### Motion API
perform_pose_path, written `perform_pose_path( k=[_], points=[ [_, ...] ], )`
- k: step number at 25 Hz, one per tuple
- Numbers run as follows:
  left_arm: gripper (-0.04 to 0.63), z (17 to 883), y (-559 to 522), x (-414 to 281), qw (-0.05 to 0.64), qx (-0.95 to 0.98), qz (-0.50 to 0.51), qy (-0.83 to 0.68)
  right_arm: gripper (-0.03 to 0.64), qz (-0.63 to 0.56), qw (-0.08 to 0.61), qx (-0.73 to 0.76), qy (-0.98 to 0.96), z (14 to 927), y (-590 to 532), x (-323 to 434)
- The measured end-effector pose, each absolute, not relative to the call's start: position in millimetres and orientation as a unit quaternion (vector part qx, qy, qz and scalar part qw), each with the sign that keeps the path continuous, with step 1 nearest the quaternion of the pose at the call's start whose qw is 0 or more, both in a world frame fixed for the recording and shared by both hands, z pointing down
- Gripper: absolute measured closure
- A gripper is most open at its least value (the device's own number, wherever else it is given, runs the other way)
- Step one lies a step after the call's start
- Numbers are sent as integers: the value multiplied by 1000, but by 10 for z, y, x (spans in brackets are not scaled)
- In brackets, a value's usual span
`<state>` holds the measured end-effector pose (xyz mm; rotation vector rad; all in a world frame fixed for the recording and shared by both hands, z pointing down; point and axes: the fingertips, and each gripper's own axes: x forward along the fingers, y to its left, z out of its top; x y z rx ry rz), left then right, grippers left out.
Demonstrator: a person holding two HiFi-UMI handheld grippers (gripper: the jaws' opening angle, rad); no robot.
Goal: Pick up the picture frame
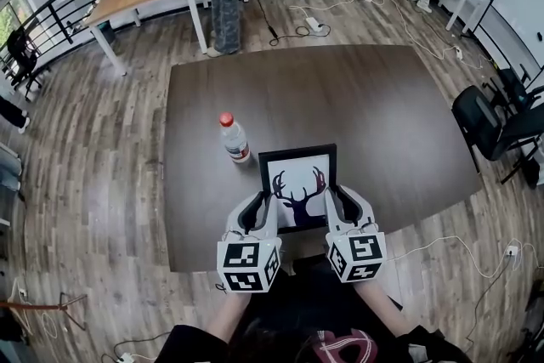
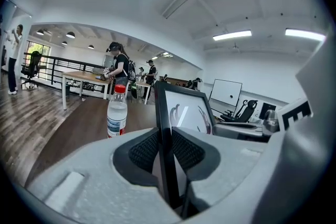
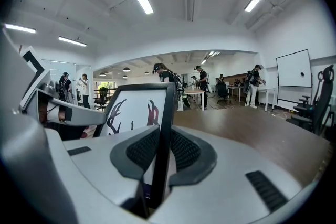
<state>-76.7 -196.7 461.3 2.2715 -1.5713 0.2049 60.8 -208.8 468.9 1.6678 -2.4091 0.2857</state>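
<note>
The black rectangular picture frame [image 1: 297, 187], with a dark stag's head and antlers printed on white, is over the near edge of the dark brown wooden table [image 1: 374, 106], around the middle of that edge. It is held between the two grippers with the picture facing up toward the head camera. Whether its lower edge touches the table cannot be told.

The left gripper [image 1: 257, 207], a grey hand-held tool with a marker cube, has its jaws closed narrowly on the frame's left side bar. In the left gripper view the ribbed black pads [image 2: 144, 150] press on both faces of the bar. The right gripper [image 1: 340, 201] grips the right side bar in the same way, and its pads [image 3: 184, 150] clamp the thin black edge.

A clear plastic water bottle with a red cap [image 1: 234, 138] stands upright on the table, left of its middle and a little farther from the near edge than the frame's top.
</note>
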Motion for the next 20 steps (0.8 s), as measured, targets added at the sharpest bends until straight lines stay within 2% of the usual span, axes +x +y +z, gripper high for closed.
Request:
perform_pose_path(
  k=[20],
  points=[
    [514, 4326, -1793, -896, 126, 812, 52, -567, 543, 63, 79, 561, -822, 4410, -1958, 465]
  ],
)
